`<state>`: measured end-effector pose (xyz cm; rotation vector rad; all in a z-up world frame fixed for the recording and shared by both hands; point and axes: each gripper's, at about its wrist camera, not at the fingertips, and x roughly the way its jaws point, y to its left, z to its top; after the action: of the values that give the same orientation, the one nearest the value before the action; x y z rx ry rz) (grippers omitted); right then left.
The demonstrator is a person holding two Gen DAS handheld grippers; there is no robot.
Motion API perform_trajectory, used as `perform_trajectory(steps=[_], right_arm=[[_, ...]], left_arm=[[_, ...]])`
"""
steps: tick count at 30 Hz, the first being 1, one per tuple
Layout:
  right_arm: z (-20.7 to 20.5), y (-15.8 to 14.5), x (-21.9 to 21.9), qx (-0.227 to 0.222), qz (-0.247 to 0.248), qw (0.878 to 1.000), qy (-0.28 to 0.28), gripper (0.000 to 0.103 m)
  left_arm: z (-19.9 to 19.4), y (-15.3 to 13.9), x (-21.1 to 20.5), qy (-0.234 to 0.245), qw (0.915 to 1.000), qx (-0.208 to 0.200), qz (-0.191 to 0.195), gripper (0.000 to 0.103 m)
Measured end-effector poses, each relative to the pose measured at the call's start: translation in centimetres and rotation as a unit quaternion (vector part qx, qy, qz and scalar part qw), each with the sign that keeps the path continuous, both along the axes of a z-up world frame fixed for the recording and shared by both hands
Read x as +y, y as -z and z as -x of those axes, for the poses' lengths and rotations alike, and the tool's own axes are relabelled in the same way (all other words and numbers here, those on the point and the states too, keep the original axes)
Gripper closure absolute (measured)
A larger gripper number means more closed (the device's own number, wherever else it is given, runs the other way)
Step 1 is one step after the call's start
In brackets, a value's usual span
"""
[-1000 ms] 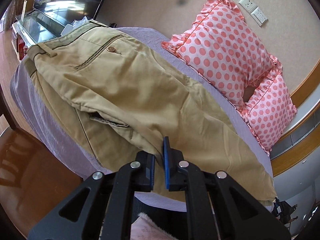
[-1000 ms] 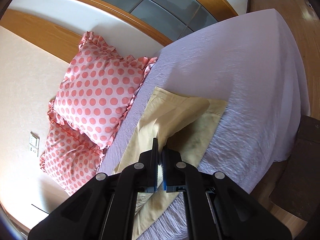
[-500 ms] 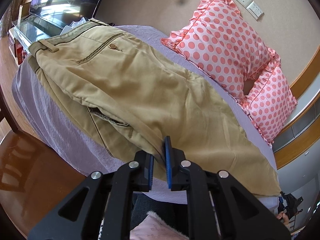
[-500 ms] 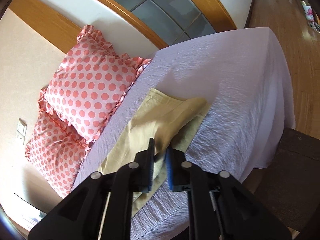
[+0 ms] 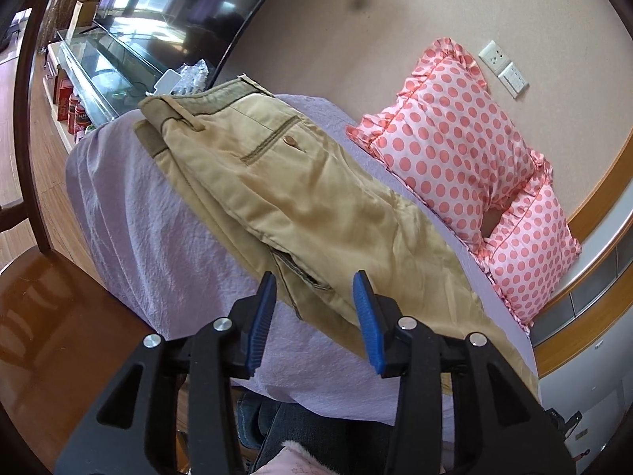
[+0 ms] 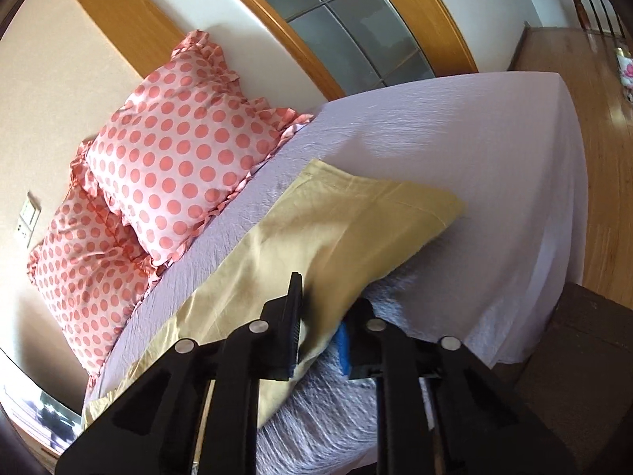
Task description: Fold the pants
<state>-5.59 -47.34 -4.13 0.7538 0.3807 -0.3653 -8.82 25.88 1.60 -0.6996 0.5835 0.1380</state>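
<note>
Tan khaki pants (image 5: 300,198) lie along the lilac-sheeted bed (image 5: 158,245), folded lengthwise with one leg on the other. The waistband and a buttoned back pocket are at the far left. My left gripper (image 5: 312,297) is open, its blue pads either side of the pants' near edge by a side pocket, holding nothing. In the right wrist view the leg ends (image 6: 336,229) lie flat on the sheet. My right gripper (image 6: 320,308) is open over the near edge of the leg, with cloth between the jaws but not pinched.
Two pink polka-dot pillows (image 5: 447,150) lean on the wall behind the pants. A TV and glass cabinet (image 5: 103,67) stand past the waistband end. A dark wooden chair (image 5: 35,297) is at the left. The bed's right end (image 6: 554,198) drops to a wooden floor.
Both grippers were shut on the pants' edge a second ago. Both have now opened and let the cloth drop flat on the bed.
</note>
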Motion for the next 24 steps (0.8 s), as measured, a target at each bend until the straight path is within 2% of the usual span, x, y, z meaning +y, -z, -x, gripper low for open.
perform_trajectory(steps=[2, 4, 6, 8, 10, 13, 15, 18, 19, 20, 21, 22, 23, 24], right_arm=[[-0.4, -0.4, 0.8, -0.012, 0.036, 0.999, -0.016, 0.098], [-1.0, -1.5, 1.6, -0.028, 0.050, 0.998, -0.031, 0.098], [-2.0, -3.4, 2.9, -0.053, 0.063, 0.995, -0.054, 0.098], [-3.5, -5.8, 5.1, -0.084, 0.075, 0.989, -0.101, 0.098], [-5.2, -8.1, 8.6, -0.111, 0.091, 0.976, -0.162, 0.098], [-7.7, -10.7, 15.7, -0.146, 0.111, 0.942, -0.280, 0.098], [-8.9, -11.1, 21.3, -0.149, 0.119, 0.908, -0.373, 0.098], [-10.0, -8.8, 29.8, -0.086, 0.137, 0.841, -0.517, 0.096], [-9.8, -7.6, 32.1, -0.060, 0.152, 0.822, -0.545, 0.088], [-9.6, -6.4, 34.0, -0.035, 0.171, 0.806, -0.565, 0.070], [-9.4, -5.5, 35.0, -0.018, 0.180, 0.797, -0.576, 0.058], [-9.1, -4.8, 35.5, -0.009, 0.180, 0.794, -0.581, 0.039], [-8.7, -4.4, 35.5, -0.010, 0.168, 0.793, -0.586, 0.033], [-8.6, -4.4, 35.1, -0.017, 0.153, 0.791, -0.592, 0.033]], left_arm=[[0.2, 0.2, 0.6, -0.015, 0.9999, 0.000, 0.003, 0.058], [0.4, 0.5, 1.2, -0.028, 0.9996, 0.001, 0.009, 0.055], [0.8, 0.8, 1.9, -0.042, 0.9989, -0.002, 0.018, 0.049], [1.0, 1.2, 2.5, -0.050, 0.9984, -0.005, 0.026, 0.047], [1.2, 1.5, 2.7, -0.051, 0.9982, -0.005, 0.030, 0.045], [1.5, 1.9, 2.7, -0.053, 0.9982, 0.001, 0.029, 0.042], [1.6, 2.2, 2.6, -0.054, 0.9982, 0.006, 0.026, 0.040], [1.7, 2.4, 2.5, -0.052, 0.9984, 0.009, 0.019, 0.038], [1.7, 2.4, 2.5, -0.051, 0.9985, 0.008, 0.015, 0.038], [1.7, 2.3, 2.4, -0.050, 0.9987, 0.007, 0.010, 0.036], [1.7, 2.2, 2.4, -0.049, 0.9988, 0.007, 0.004, 0.034], [1.5, 2.2, 2.4, -0.047, 0.9989, 0.008, -0.004, 0.032], [1.3, 2.1, 2.3, -0.044, 0.9989, 0.010, -0.011, 0.029], [1.1, 2.0, 2.2, -0.041, 0.9989, 0.011, -0.017, 0.028]])
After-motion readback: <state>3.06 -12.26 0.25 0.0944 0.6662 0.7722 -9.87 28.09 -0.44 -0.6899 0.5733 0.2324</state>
